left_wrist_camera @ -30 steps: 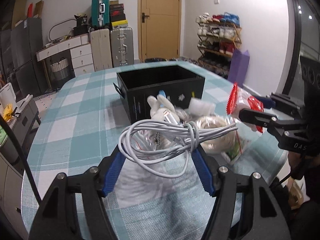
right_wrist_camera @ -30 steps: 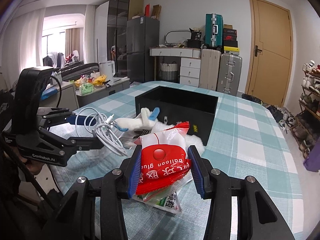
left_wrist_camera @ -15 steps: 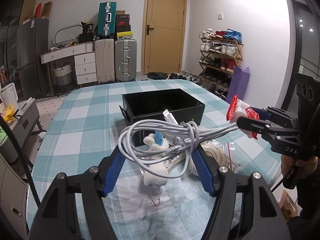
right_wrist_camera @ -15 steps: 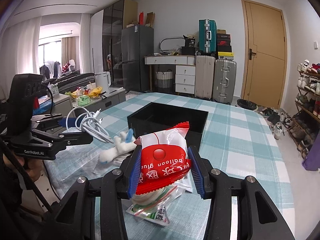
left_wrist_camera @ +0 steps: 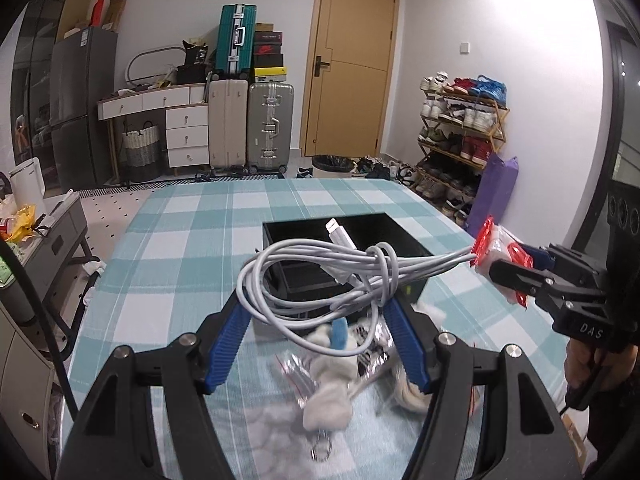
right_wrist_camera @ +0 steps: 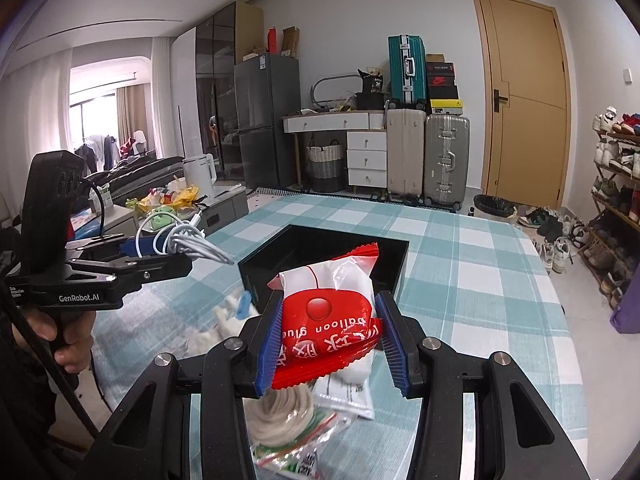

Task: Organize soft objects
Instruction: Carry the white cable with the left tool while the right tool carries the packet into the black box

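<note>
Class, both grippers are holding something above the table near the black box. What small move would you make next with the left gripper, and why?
Probably carry the left gripper a little further forward until the white cable bundle hangs fully over the black box, then open. The bundle is clamped and already lifted partly over the open box, while the right gripper, gripping the red packet, sits short of it.

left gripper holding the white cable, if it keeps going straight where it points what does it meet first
Probably the black box. The left gripper, shut on the white cable, points at the box's near wall and open top. Depth is unclear, so it might pass just over the rim.
</note>
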Motion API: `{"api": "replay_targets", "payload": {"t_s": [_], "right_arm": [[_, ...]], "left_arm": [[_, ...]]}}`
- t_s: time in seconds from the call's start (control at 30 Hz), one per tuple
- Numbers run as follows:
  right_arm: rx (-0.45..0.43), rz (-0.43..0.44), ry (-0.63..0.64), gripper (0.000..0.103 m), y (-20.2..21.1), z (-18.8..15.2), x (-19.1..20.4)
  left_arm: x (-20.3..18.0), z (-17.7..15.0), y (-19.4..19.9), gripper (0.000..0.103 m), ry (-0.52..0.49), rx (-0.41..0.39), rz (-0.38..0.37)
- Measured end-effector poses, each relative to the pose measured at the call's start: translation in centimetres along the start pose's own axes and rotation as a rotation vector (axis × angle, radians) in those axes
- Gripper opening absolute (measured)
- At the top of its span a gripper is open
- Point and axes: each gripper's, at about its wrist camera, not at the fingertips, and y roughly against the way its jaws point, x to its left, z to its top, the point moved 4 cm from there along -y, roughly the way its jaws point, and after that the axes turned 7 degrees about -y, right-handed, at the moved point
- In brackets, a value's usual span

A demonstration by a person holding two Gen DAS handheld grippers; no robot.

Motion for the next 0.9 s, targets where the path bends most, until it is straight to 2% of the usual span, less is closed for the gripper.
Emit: {"api": "replay_targets", "payload": {"t_s": [0.33,0.9], "right_arm": [[0.005,0.009,-0.027,0.045,-1.9,2.6,-1.3],[0.044,0.004,-0.024,0.045,-6.0,4.8,-2.0]], "left_arm": [[0.6,2.2,-2.4,0.067,0.003,0.012,0.028],[0.9,3.5,-7.2,0.067,0.022,0.068,0.051]]}}
